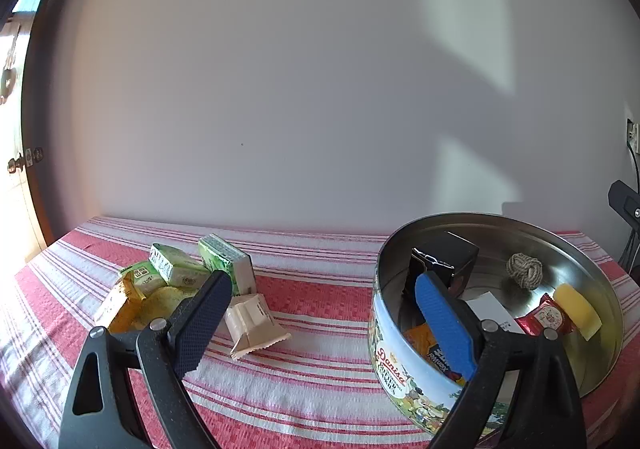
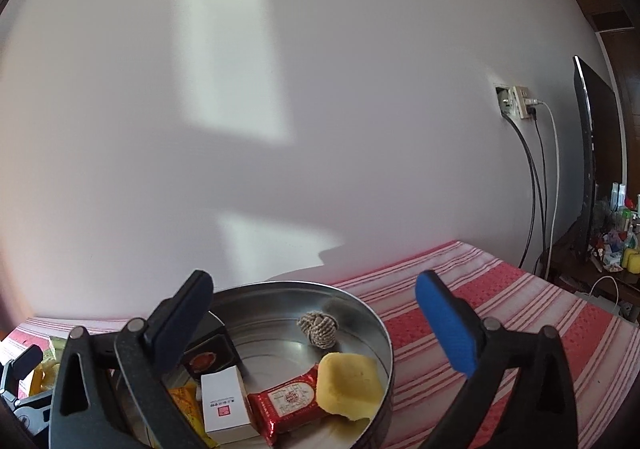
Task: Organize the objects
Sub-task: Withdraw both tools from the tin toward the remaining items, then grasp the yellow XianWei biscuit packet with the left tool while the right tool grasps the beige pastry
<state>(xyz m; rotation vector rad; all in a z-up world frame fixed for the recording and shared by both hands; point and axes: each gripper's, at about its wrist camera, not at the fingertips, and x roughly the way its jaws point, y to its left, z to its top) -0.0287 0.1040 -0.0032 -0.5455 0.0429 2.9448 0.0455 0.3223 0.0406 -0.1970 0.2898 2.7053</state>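
Note:
A round cookie tin (image 1: 394,349) stands on the red-striped cloth at the right. It holds a black box (image 1: 448,263), a rope knot ball (image 1: 524,269), a yellow sponge (image 1: 578,309), a red packet (image 1: 546,317), a white box (image 1: 492,311) and an orange packet (image 1: 424,339). My left gripper (image 1: 324,323) is open and empty, between the tin and a beige packet (image 1: 252,323). Green packets (image 1: 180,267) and yellow packets (image 1: 124,305) lie left. My right gripper (image 2: 316,329) is open and empty over the tin (image 2: 384,333), above the sponge (image 2: 350,381) and the red packet (image 2: 290,401).
A white wall rises behind the table. The striped cloth (image 2: 520,329) extends right of the tin. A wall socket with cables (image 2: 520,103) and a dark monitor (image 2: 592,153) are at the far right, with small clutter beyond. A door (image 1: 16,153) is at far left.

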